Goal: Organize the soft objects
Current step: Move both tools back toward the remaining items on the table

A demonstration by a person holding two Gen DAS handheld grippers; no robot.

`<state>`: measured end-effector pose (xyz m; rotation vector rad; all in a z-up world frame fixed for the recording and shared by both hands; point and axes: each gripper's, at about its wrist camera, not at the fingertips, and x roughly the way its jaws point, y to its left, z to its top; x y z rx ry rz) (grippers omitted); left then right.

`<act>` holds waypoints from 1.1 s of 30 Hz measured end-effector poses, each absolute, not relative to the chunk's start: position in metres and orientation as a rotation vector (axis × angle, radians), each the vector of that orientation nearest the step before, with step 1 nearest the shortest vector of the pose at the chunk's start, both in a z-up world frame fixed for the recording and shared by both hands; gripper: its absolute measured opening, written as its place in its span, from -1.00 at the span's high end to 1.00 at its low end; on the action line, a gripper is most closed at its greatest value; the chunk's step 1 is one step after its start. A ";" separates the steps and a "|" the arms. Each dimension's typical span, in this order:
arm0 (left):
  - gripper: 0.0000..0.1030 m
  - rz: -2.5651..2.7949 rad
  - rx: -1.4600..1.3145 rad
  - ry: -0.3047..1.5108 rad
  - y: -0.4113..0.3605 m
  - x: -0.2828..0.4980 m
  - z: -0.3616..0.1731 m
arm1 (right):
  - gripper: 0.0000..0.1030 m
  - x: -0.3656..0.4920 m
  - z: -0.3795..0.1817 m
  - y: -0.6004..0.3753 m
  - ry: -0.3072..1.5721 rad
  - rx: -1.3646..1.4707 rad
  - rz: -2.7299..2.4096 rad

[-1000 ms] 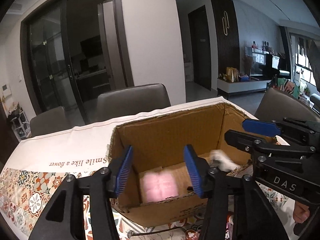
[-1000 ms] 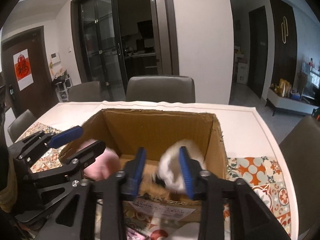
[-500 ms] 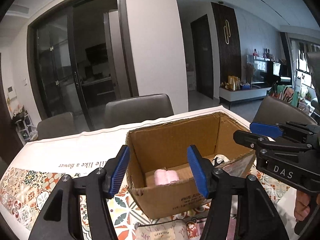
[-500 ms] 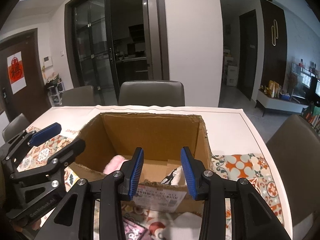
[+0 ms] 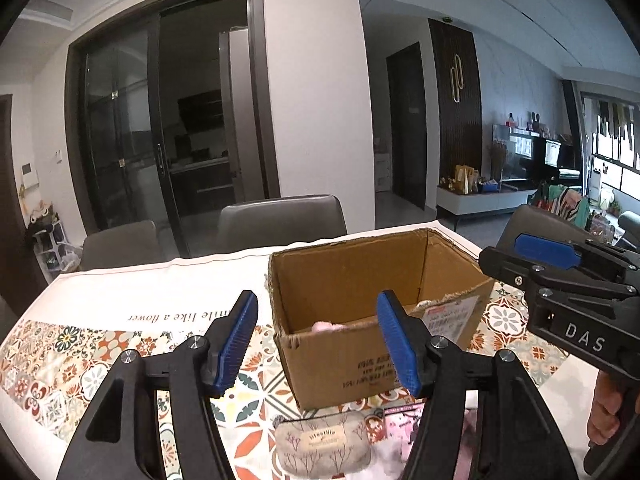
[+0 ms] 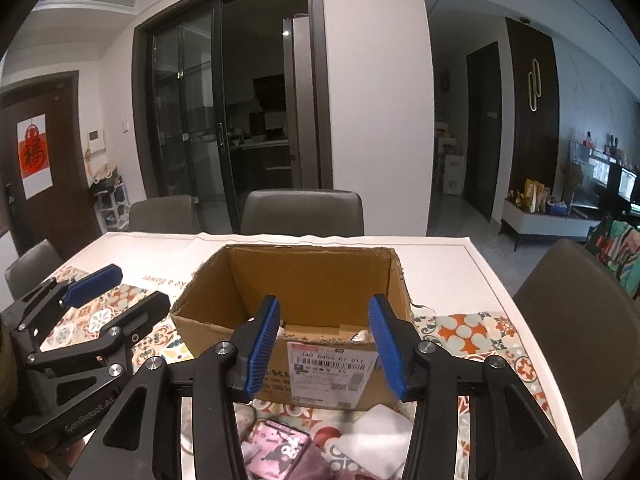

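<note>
Both jaws just opened wider, nothing between them: left gripper (image 5: 316,344), right gripper (image 6: 322,344). Pink soft item (image 5: 326,326), white one (image 6: 362,336) now dropped in cardboard box (image 6: 312,280), 12 o'clock. Beige pouch (image 5: 322,446) on table (image 5: 120,292), 6 o'clock, next.

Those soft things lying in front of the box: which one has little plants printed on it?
The beige pouch, nearest the left gripper; the pink cartoon pouch and the plain white cloth carry none.
</note>
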<state>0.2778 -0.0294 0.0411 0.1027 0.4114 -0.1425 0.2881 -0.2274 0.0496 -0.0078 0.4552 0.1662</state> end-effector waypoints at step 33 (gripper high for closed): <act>-0.19 -0.237 0.176 0.503 -0.019 0.186 -0.028 | -0.05 0.185 -0.013 -0.209 0.544 0.022 0.072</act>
